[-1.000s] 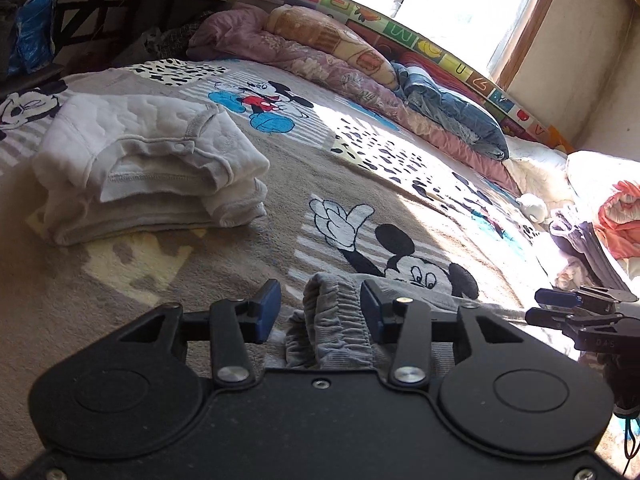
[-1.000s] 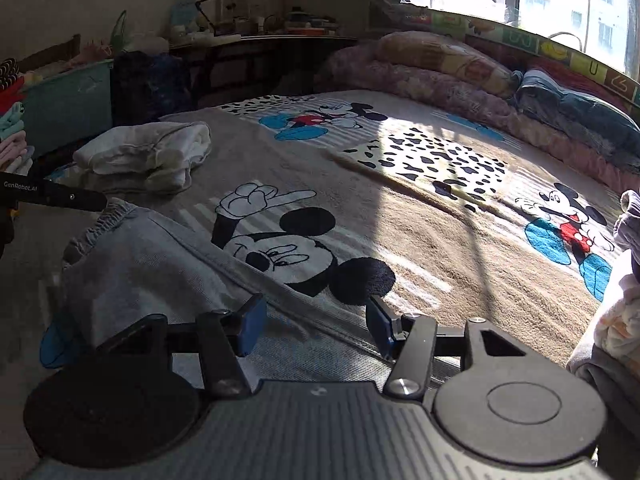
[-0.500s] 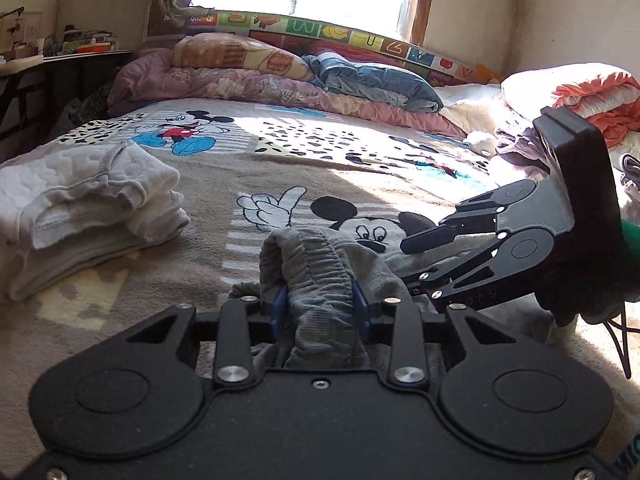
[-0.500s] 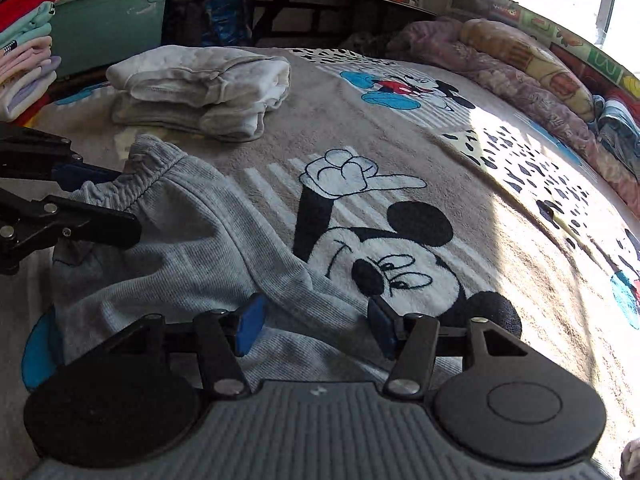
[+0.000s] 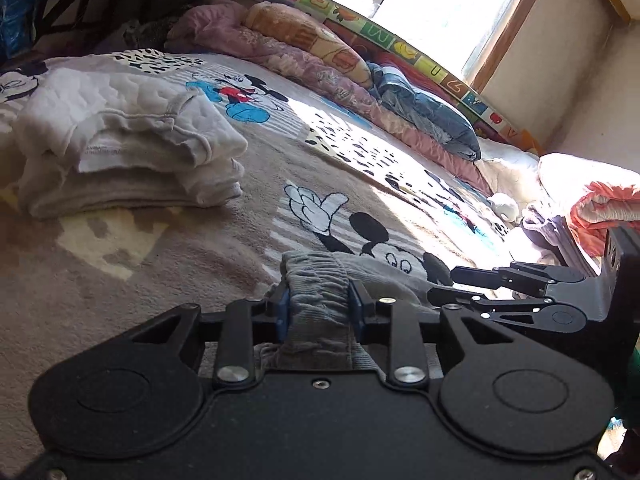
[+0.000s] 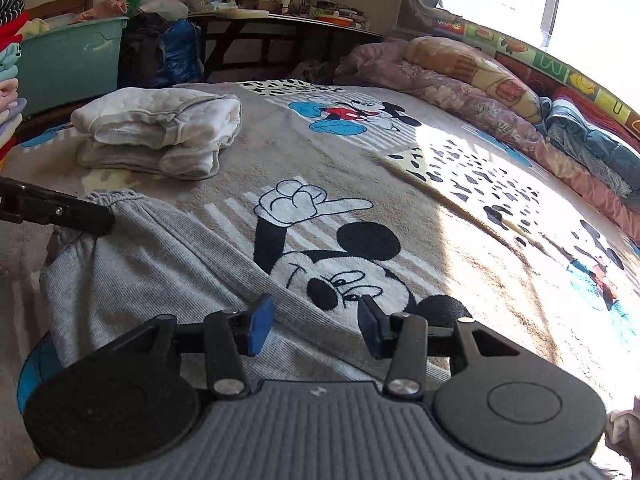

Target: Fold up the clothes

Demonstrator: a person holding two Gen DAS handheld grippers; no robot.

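Where sunlight from the window [image 5: 432, 4] falls across it, the bed wears a grey-brown blanket [image 6: 360, 176] printed with cartoon mice and spotted patches. On this blanket lie the grey trousers [image 6: 160, 272], spread flat towards the near left of the right wrist view. The left gripper [image 5: 320, 312] is clenched on their gathered elastic waistband [image 5: 316, 276], the cloth bunched between the blue pads. The right gripper [image 6: 316, 324] hangs with its jaws parted just above the trouser fabric, gripping nothing. Beyond the trousers sits a folded pile of white garments [image 6: 160, 136]. Rolled quilts and pillows [image 6: 472, 76] line the far edge of the bed under the window. A teal plastic tub [image 6: 68, 64] and a cluttered dark table [image 6: 280, 16] stand against the back wall.
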